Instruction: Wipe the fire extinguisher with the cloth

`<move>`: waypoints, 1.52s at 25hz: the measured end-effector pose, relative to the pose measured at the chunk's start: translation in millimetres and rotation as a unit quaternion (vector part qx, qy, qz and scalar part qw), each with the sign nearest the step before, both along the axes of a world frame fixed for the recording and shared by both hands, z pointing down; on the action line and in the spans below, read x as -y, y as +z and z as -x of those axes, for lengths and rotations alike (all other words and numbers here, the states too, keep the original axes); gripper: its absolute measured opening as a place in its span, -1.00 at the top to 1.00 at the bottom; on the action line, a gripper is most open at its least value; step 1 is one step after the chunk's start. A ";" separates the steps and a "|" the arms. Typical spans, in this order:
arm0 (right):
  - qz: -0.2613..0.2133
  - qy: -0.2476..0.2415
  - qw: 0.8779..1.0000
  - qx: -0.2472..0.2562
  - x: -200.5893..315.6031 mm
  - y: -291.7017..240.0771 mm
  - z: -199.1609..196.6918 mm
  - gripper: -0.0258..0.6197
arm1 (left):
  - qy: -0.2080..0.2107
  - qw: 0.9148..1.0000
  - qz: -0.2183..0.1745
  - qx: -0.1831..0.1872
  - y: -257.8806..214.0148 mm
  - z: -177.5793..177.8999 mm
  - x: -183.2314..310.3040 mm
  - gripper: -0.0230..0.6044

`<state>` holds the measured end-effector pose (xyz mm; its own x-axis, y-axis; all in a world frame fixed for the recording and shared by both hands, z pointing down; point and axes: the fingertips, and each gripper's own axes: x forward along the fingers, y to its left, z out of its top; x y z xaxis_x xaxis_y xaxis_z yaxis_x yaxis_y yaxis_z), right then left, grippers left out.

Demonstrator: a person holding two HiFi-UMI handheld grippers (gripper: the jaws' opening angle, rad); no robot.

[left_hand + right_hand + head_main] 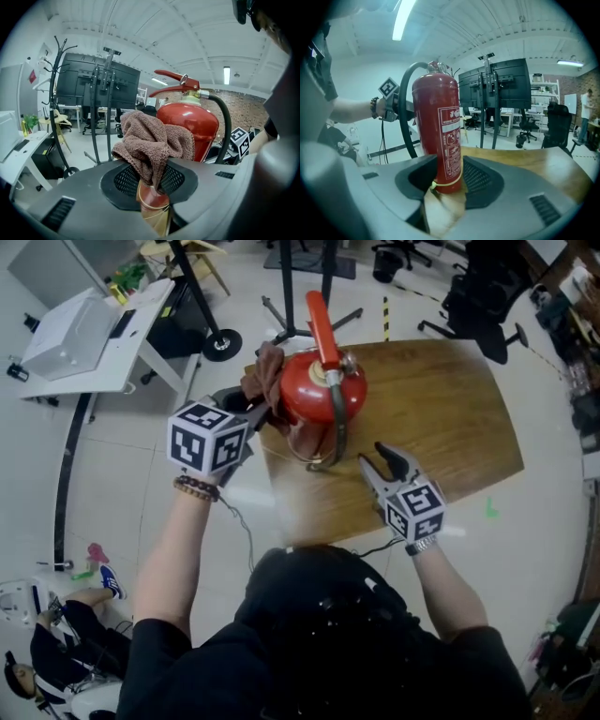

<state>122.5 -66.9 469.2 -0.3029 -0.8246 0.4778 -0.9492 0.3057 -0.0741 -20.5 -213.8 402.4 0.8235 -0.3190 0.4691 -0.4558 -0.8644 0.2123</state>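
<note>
Black T-shirt point(319, 652), beaded bracelet point(195, 487)

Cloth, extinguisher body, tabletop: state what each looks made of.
Cloth: brown terry or microfibre, looped nap, matte. Extinguisher body: likely painted metal, glossy red with highlights. Tabletop: wood or wood-look laminate, visible grain, satin sheen.

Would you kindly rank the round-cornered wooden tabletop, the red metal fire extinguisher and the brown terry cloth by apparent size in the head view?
Largest: round-cornered wooden tabletop.
Next: red metal fire extinguisher, though it rises towards the camera, which enlarges it.
Smallest: brown terry cloth.
</note>
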 end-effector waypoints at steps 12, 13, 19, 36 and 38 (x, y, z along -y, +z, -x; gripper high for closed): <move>0.001 -0.020 1.000 0.003 3.1 5.6 9.5 0.36 | -0.009 0.999 0.025 0.032 44.1 2.5 1.3 0.68; 0.001 -0.009 1.000 0.002 4.2 6.9 11.1 0.36 | 0.002 0.999 0.026 0.034 48.5 1.3 1.1 0.68; -0.008 0.100 0.995 0.011 15.9 4.6 26.0 0.36 | 0.073 0.996 0.039 0.036 68.1 -4.0 4.0 0.68; 0.009 0.310 0.950 -0.034 -28.9 -7.5 49.8 0.36 | 0.177 0.983 0.035 0.026 90.4 -24.6 7.6 0.68; 0.009 0.317 0.948 -0.035 -29.0 -9.4 51.3 0.36 | 0.179 0.983 0.034 0.028 92.2 -26.5 8.5 0.68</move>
